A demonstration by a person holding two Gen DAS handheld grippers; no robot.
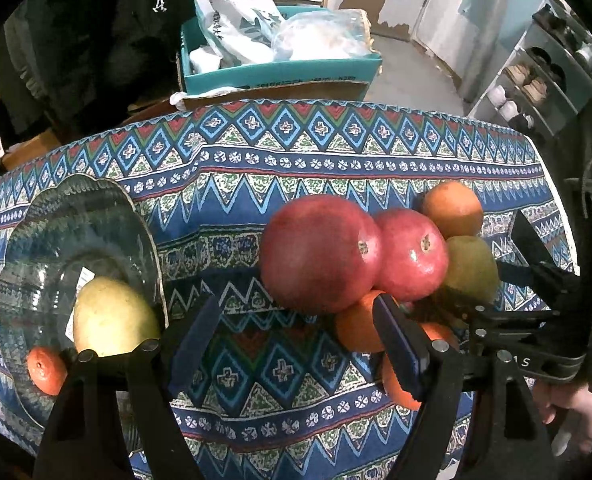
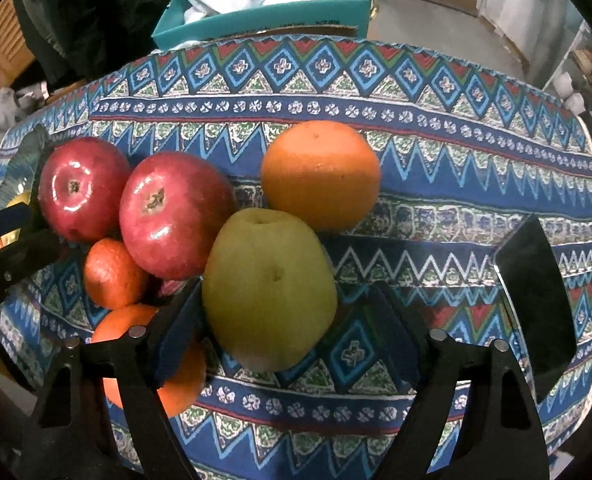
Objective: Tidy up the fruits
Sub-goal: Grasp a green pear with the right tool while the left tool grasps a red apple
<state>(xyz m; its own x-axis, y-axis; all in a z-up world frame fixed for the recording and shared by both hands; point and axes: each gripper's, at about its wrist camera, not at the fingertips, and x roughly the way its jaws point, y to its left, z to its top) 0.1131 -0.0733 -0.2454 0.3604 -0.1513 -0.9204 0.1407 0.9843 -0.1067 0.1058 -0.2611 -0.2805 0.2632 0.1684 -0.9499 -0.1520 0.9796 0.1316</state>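
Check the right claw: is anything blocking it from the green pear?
Nothing visible does. The right claw is open, the green pear sits between its fingers; an orange lies just beside its left finger.

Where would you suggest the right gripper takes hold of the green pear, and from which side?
Grip the pear across its wide middle, coming straight in from the near side. It already sits between the open right gripper fingers, and its right flank is bare cloth; the left finger must slip between it and the near orange.
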